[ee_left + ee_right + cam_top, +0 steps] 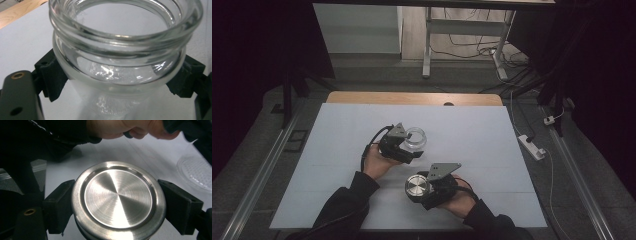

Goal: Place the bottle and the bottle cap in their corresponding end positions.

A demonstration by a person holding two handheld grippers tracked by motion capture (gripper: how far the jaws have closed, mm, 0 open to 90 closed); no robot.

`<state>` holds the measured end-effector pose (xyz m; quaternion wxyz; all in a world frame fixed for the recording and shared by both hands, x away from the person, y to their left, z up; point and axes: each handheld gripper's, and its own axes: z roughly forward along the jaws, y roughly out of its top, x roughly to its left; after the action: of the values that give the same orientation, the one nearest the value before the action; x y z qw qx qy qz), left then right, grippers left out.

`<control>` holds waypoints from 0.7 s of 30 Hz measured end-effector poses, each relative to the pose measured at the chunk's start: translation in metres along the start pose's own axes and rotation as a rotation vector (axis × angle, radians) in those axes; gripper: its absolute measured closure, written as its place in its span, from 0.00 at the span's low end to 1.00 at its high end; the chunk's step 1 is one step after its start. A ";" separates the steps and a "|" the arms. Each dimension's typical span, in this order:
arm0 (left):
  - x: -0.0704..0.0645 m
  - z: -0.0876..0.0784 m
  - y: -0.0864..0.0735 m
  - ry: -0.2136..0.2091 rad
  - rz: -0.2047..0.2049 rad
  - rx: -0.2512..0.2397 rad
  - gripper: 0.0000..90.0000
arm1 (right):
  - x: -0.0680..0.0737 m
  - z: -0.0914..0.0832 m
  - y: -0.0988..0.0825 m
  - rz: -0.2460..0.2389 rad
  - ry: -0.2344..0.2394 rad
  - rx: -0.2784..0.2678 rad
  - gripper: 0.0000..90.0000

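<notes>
Left gripper (413, 155): black, two-jawed, held in the left hand (376, 162); jaws clamped on the body of the clear glass jar (415, 138), one pad (53, 75) on each side just below the threaded neck.
Clear glass jar: round, open-mouthed, lidless; near the middle of the table, standing on its base with the mouth up; in the left gripper view, thick threaded rim close to the camera, white surface visible through the glass.
Right gripper (412, 192): black, topped by a grey three-cornered plate, held in the right hand (458, 200); jaws closed on the rim of the round brushed-metal lid (418, 185), pads (60, 205) pressed against opposite edges.
Round brushed-metal lid: silver, flat top facing up, with a raised rim; nearer the person than the jar, apart from it.
Table (472, 135): white sheet over a wooden top, wood strip showing at the far edge.
Sleeves: dark, entering from the bottom of the high view.
</notes>
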<state>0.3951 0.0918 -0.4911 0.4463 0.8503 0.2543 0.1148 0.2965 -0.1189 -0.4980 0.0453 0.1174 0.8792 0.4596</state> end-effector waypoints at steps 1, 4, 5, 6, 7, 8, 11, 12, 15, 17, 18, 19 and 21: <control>0.001 0.001 0.000 0.002 0.001 0.001 0.17 | 0.000 0.000 0.000 0.000 0.000 0.000 0.20; 0.004 0.004 -0.001 0.004 -0.004 0.001 0.17 | -0.003 0.007 -0.004 0.006 0.001 0.005 0.20; 0.005 0.005 -0.001 0.006 -0.002 0.003 0.17 | -0.003 0.007 -0.004 0.006 0.001 0.005 0.20; 0.006 0.006 -0.001 0.009 -0.004 0.003 0.17 | -0.005 0.011 -0.006 0.005 0.000 0.006 0.20; 0.007 0.007 -0.001 0.012 -0.003 0.004 0.17 | -0.005 0.011 -0.006 0.005 0.000 0.006 0.20; 0.008 0.008 -0.001 0.015 -0.002 0.004 0.17 | -0.006 0.014 -0.007 0.008 -0.003 0.010 0.20; 0.010 0.010 -0.001 0.019 -0.005 0.000 0.17 | -0.008 0.017 -0.009 0.013 -0.005 0.012 0.20; 0.011 0.011 -0.001 0.021 -0.007 -0.001 0.17 | -0.008 0.017 -0.009 0.013 -0.005 0.012 0.20; 0.014 0.013 -0.001 0.028 -0.011 0.000 0.17 | -0.011 0.019 -0.011 0.018 -0.009 0.014 0.20; 0.015 0.015 -0.002 0.031 -0.015 0.003 0.17 | -0.013 0.021 -0.014 0.015 -0.011 0.022 0.20; 0.016 0.016 -0.002 0.034 -0.016 0.005 0.17 | -0.013 0.021 -0.014 0.015 -0.011 0.022 0.20; 0.016 0.017 -0.003 0.036 -0.018 0.006 0.17 | -0.014 0.023 -0.016 0.018 -0.011 0.030 0.20; 0.018 0.018 -0.003 0.040 -0.021 0.009 0.17 | -0.014 0.024 -0.016 0.023 -0.010 0.034 0.20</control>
<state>0.4168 0.0902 -0.5049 0.4386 0.8471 0.2725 0.1261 0.3123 -0.1123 -0.5257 0.0424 0.1306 0.8852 0.4445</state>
